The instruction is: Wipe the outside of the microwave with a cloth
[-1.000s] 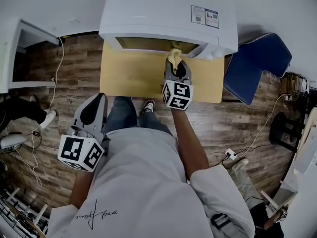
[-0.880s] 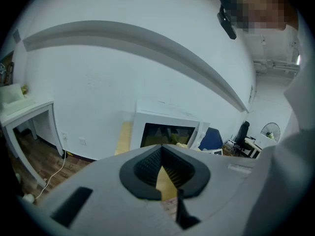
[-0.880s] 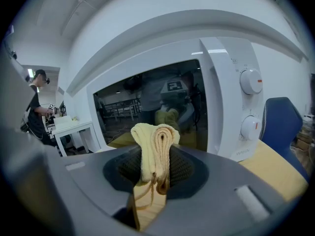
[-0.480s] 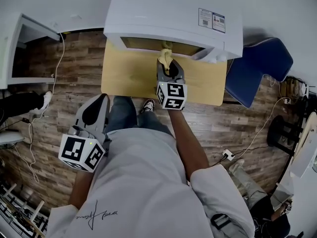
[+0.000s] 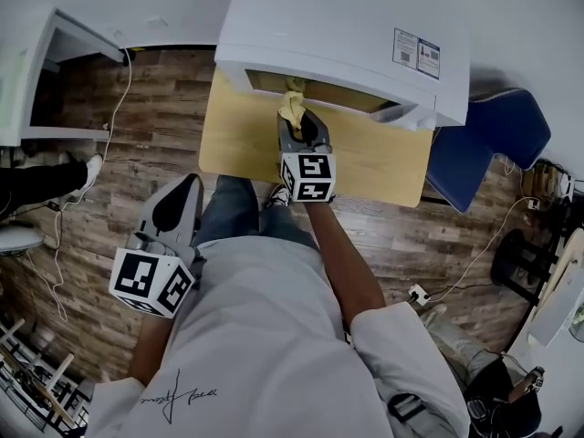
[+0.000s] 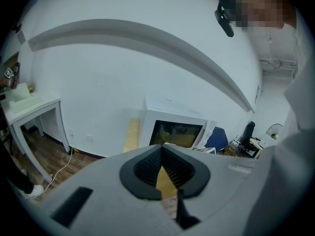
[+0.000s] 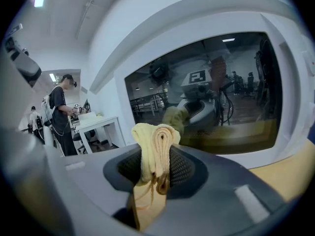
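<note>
A white microwave [image 5: 338, 35] stands on a small wooden table [image 5: 246, 140]; its dark glass door [image 7: 206, 97] fills the right gripper view. My right gripper [image 5: 294, 121] is shut on a folded yellow cloth [image 7: 153, 146], which sticks out past the jaws and is held up against the door's lower left part. In the head view the yellow cloth [image 5: 291, 106] touches the front of the microwave. My left gripper [image 5: 178, 203] hangs low by the person's left side, away from the table, its jaws shut with nothing between them. From there the microwave [image 6: 177, 129] shows far off.
A blue chair [image 5: 493, 140] stands right of the table. A white desk [image 5: 36, 71] is at the left, with cables [image 5: 109, 126] on the wooden floor. In the right gripper view a person [image 7: 61, 114] stands by a white table in the background.
My right gripper has slid the yellow cloth leftward along the microwave's door front. The left gripper has stayed where it was.
</note>
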`<action>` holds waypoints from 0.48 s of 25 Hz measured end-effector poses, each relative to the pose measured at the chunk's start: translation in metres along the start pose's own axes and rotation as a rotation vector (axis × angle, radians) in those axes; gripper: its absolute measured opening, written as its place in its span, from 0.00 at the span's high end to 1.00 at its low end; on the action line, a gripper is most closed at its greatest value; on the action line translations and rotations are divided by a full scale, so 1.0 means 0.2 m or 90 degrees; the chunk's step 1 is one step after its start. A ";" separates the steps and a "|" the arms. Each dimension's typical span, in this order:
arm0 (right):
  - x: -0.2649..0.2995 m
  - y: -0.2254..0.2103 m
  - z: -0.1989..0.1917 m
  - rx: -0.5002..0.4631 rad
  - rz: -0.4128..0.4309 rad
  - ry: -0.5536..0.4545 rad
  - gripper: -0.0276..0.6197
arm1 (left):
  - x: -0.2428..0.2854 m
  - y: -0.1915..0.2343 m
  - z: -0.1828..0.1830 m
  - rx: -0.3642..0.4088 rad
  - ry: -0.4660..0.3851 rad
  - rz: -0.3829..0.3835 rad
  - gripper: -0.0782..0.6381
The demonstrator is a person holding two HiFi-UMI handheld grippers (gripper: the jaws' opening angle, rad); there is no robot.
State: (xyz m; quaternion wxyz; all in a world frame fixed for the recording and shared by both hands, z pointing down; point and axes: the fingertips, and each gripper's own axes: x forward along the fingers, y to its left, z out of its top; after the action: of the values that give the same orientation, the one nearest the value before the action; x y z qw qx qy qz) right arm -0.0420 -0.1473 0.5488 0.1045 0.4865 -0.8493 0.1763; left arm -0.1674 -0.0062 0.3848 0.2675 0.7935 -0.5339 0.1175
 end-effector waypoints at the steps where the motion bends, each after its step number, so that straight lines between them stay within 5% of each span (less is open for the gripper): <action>1: 0.02 0.02 0.00 -0.002 0.007 0.002 0.78 | 0.00 0.01 0.00 -0.001 0.001 0.004 0.89; 12: 0.24 0.37 -0.01 -0.029 0.109 0.018 0.78 | -0.03 0.14 0.02 -0.011 0.004 0.035 0.89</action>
State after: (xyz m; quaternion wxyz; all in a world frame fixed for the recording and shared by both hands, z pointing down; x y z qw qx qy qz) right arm -0.1302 -0.1491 0.5534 0.1122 0.4068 -0.8901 0.1721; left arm -0.1947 -0.0123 0.3862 0.2731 0.7757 -0.5556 0.1228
